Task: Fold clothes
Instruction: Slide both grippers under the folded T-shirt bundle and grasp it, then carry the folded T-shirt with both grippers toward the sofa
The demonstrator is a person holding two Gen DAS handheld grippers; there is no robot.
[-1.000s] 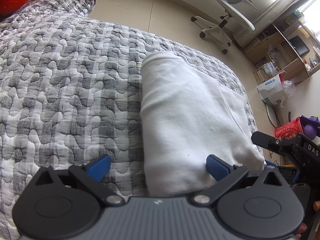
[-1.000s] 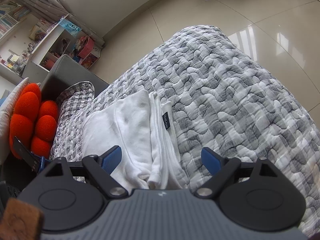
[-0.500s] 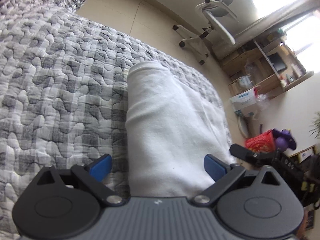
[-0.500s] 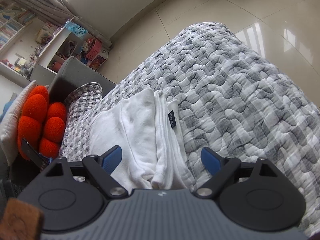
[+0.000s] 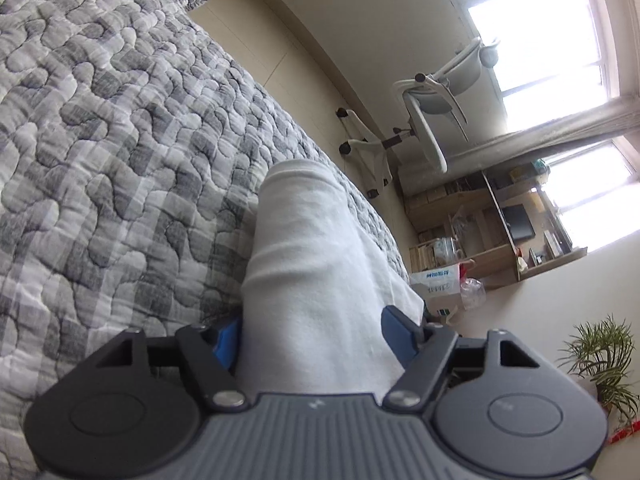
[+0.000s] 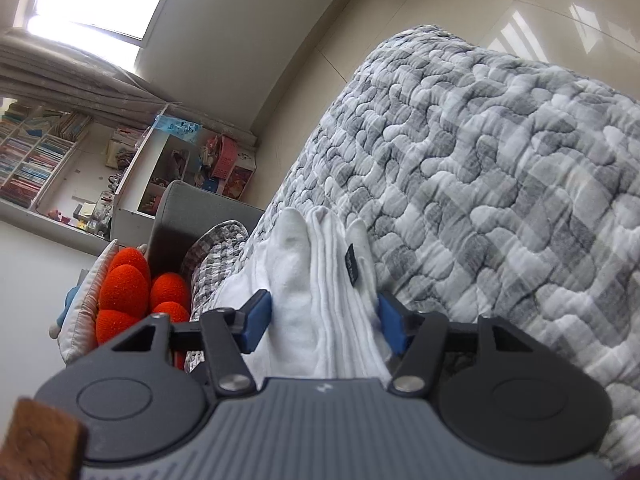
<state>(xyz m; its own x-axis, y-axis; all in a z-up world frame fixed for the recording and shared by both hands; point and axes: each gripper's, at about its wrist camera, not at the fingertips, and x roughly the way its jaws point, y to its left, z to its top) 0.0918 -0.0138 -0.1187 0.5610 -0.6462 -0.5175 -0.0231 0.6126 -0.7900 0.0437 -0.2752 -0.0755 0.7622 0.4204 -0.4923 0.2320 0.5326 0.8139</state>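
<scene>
Folded white garment (image 5: 308,280) lying on the grey quilted bedspread (image 5: 112,128), near its edge on the office chair (image 5: 424,120) side. Left gripper (image 5: 310,332) clamped on one end of the garment, blue pads pressing the cloth from both sides. Right gripper (image 6: 326,320) closed likewise on the stacked layers (image 6: 320,280) at the other end, dark label (image 6: 351,264) just ahead of its pad, orange cushions (image 6: 132,292) off the bedspread beyond.
</scene>
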